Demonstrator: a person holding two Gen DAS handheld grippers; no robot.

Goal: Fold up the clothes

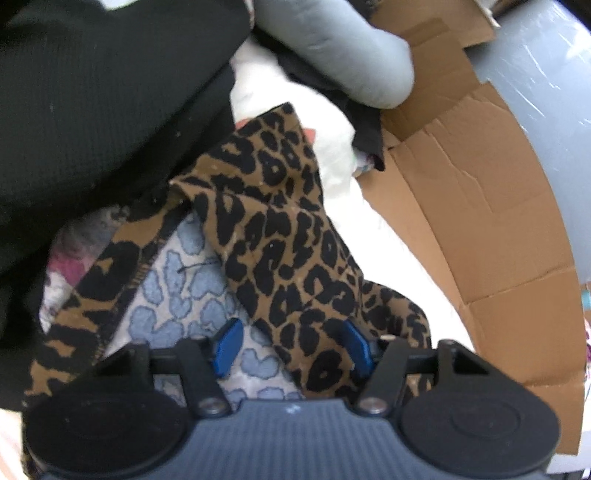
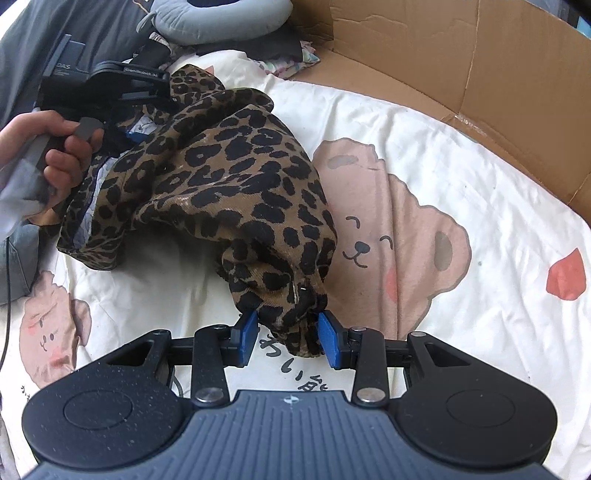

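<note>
A leopard-print garment [image 2: 229,177] lies bunched on a white bear-print bedsheet [image 2: 461,221]. My right gripper [image 2: 291,336] has its blue pads on either side of a bunched end of it and is shut on that end. In the left wrist view the same garment [image 1: 280,229] drapes between the blue pads of my left gripper [image 1: 293,345], its pale blue-spotted inside showing. The pads stand wide apart and do not pinch the cloth. The left gripper [image 2: 110,85] also shows in the right wrist view, held by a hand at the garment's far end.
A flattened cardboard box [image 2: 480,66] borders the bed at the back and right. A grey neck pillow [image 2: 221,18] and dark clothes lie at the back. A black garment [image 1: 92,110] fills the left of the left wrist view.
</note>
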